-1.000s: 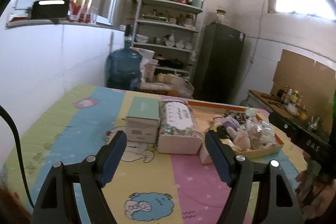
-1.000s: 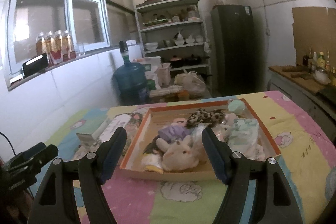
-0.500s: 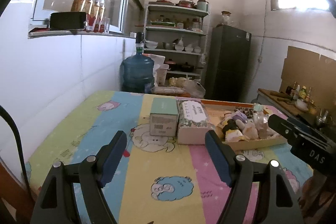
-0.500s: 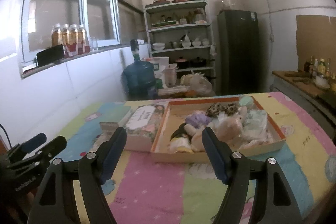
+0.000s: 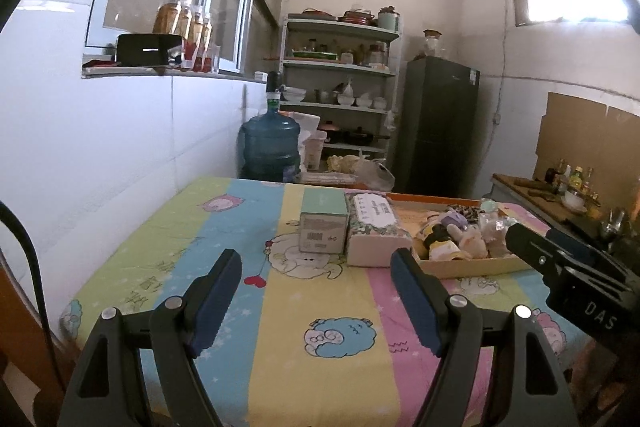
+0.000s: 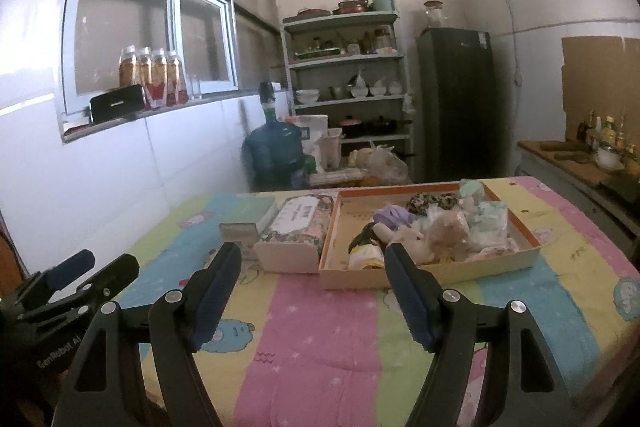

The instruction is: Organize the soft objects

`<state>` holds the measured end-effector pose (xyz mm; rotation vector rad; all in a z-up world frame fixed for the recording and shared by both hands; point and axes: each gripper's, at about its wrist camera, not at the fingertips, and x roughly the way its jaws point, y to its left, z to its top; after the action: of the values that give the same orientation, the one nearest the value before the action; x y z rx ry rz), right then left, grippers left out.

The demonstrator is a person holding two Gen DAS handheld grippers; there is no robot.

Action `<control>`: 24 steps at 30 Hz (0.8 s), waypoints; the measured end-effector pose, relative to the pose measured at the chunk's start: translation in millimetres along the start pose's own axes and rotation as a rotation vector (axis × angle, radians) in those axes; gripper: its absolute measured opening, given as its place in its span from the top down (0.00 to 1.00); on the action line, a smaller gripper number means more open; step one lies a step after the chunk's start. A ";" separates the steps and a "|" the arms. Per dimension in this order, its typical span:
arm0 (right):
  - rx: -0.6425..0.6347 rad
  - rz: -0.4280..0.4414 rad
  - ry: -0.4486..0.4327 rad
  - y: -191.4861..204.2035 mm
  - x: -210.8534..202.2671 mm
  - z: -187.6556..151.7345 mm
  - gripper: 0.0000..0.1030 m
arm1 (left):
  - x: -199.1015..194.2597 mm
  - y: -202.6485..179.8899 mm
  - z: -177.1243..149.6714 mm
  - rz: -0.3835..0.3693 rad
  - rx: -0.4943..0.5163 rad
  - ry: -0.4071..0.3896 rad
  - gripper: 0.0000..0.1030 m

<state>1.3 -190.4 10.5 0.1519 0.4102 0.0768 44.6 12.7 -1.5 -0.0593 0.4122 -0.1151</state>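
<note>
**Right-wrist view: soft toys wait in tray beyond open tongs**

Right-wrist camera shows the right gripper (image 6: 312, 291) with jaws spread wide and empty, hovering over the striped cartoon tablecloth (image 6: 328, 339). The soft toys (image 6: 424, 231), a heap of plush, fabric and crinkly wrapped pieces, lie in a shallow orange-rimmed cardboard tray (image 6: 436, 273) straight ahead and slightly right, its long side running across the view. A floral tissue box (image 6: 298, 227) sits just beside the tray's left wall. The left gripper (image 5: 316, 295), equally wide and empty, faces a mint-lidded carton (image 5: 323, 223), leaving the right hand likely nearer the toys.
</note>
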 end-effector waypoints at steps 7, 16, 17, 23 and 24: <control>-0.021 -0.025 -0.008 8.7 -2.4 0.4 0.26 | 7.9 7.2 1.6 -0.008 -0.001 0.001 0.26; -0.025 -0.044 -0.015 9.1 -2.1 1.2 0.26 | 23.7 3.7 -1.9 -0.002 0.031 0.035 0.26; -0.023 -0.042 -0.014 9.0 -2.2 1.0 0.26 | 24.3 3.6 -2.0 0.001 0.034 0.036 0.26; -0.019 -0.035 -0.005 7.4 0.0 1.3 0.26 | 26.9 3.8 -2.2 0.016 0.035 0.043 0.26; -0.019 -0.033 -0.004 6.8 0.2 1.1 0.26 | 26.8 4.0 -2.4 0.017 0.034 0.042 0.26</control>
<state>1.6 -183.8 12.6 0.1265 0.4078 0.0476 68.4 13.2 -14.7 -0.0196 0.4528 -0.1068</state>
